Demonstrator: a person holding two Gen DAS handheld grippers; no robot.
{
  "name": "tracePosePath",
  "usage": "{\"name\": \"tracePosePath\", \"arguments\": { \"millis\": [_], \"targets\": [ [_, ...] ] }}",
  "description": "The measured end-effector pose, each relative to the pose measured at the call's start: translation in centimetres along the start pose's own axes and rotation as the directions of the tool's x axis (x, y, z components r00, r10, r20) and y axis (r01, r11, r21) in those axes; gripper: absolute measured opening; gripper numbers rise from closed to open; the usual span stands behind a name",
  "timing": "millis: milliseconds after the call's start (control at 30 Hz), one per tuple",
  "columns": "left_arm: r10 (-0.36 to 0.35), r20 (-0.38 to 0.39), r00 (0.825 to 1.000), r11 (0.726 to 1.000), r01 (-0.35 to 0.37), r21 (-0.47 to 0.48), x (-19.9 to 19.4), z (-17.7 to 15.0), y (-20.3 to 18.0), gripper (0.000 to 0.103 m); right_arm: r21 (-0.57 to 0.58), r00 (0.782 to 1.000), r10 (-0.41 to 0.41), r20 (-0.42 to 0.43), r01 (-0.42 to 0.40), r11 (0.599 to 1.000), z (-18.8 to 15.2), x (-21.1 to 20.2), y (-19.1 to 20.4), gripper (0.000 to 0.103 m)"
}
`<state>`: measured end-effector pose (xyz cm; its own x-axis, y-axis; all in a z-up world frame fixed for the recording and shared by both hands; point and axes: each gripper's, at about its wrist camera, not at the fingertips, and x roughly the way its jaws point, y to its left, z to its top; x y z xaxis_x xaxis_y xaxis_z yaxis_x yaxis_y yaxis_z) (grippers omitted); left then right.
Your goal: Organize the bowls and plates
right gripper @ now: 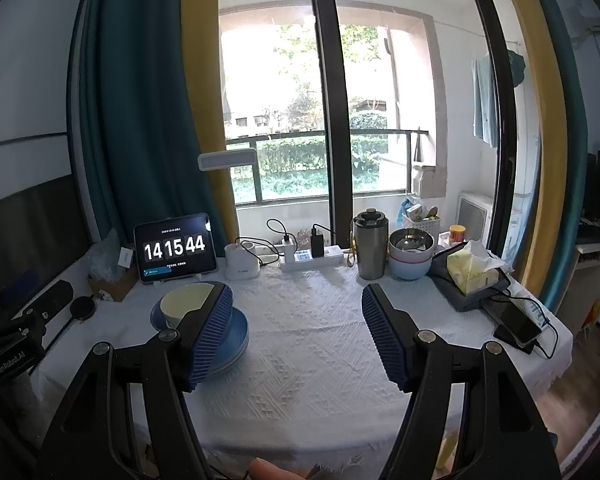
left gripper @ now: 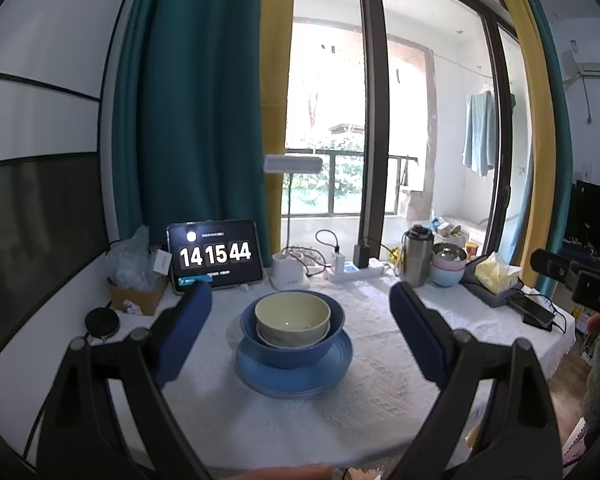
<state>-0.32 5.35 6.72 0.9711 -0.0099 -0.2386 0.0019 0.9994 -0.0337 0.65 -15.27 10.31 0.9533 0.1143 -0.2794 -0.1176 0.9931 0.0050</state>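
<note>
A pale green bowl (left gripper: 293, 314) sits nested in a white bowl, inside a larger blue bowl (left gripper: 292, 350), all stacked on a blue plate (left gripper: 296, 380) on the white tablecloth. My left gripper (left gripper: 300, 320) is open and empty, its blue pads on either side of the stack and back from it. In the right wrist view the stack (right gripper: 188, 304) sits at the left, partly hidden behind the left finger. My right gripper (right gripper: 298, 332) is open and empty over bare cloth right of the stack.
At the table's back stand a tablet clock (left gripper: 214, 258), a lamp base (left gripper: 286, 276), a power strip (left gripper: 354, 270), a steel flask (left gripper: 417, 256) and stacked pastel bowls (left gripper: 448, 266). A tissue box (right gripper: 474, 268) and phone (right gripper: 514, 322) lie at the right.
</note>
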Motion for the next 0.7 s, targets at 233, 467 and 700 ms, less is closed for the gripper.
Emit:
{"name": "tracePosePath", "arguments": {
  "millis": [233,467,700],
  "targets": [
    [-0.001,0.000,1.000,1.000,0.001,0.002,0.11,-0.04,-0.11,0.091,0.013,1.000,0.006,-0.008,-0.006,1.000,-0.12,0.12,-0.18,0.071],
    [-0.002,-0.001,1.000,1.000,0.002,0.001,0.11,0.01,-0.11,0.092,0.019,1.000,0.003,-0.010,-0.003,1.000,-0.18,0.30,-0.31,0.071],
    [-0.003,-0.002,1.000,1.000,0.003,0.001,0.09,0.00,-0.14,0.092,0.020,1.000,0.005,-0.010,-0.005,1.000,-0.21,0.29,-0.34,0.071]
  ]
}}
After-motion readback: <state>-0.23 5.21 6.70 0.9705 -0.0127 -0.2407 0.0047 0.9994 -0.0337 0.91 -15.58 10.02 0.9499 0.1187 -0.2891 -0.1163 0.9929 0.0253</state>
